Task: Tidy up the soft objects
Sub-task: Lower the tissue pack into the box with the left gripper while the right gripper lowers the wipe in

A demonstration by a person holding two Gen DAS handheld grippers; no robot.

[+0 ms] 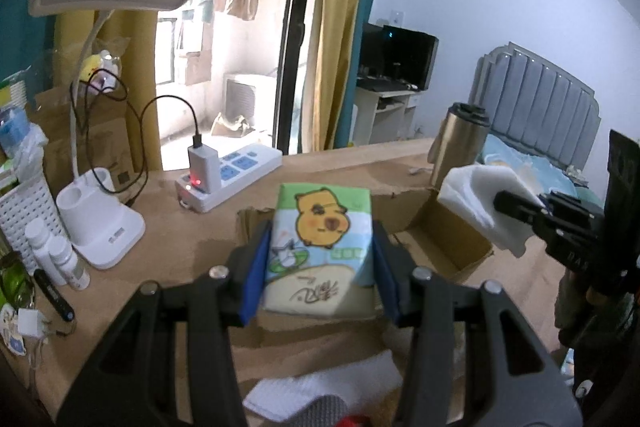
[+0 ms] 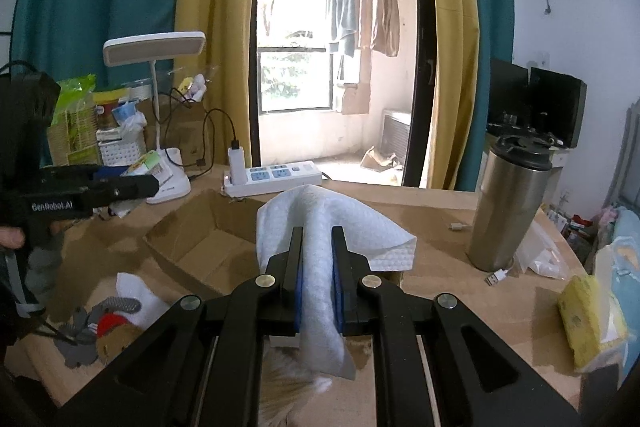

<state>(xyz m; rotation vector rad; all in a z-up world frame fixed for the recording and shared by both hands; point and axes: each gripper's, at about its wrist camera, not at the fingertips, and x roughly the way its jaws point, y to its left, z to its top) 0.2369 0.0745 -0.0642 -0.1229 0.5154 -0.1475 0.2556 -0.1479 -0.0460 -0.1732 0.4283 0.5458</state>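
My left gripper (image 1: 320,239) is shut on a tissue pack (image 1: 320,247) printed with a yellow capybara, held above the open cardboard box (image 1: 440,243). My right gripper (image 2: 318,239) is shut on a white cloth (image 2: 320,227), held over the same box (image 2: 200,239); it shows in the left wrist view (image 1: 516,207) at the right with the cloth (image 1: 480,203). The left gripper (image 2: 136,185) shows at the left of the right wrist view. A white sock (image 1: 320,387) lies on the desk below the left gripper. A grey, red and white plush heap (image 2: 108,323) lies left of the box.
A white power strip (image 1: 228,179) and desk lamp (image 1: 100,219) stand behind the box. A steel tumbler (image 2: 508,207) stands at the right, with a USB cable (image 2: 496,277) at its foot. A yellow sponge (image 2: 580,323) lies at the desk's right edge. Small bottles (image 1: 56,255) and a white basket (image 1: 20,203) are at the left.
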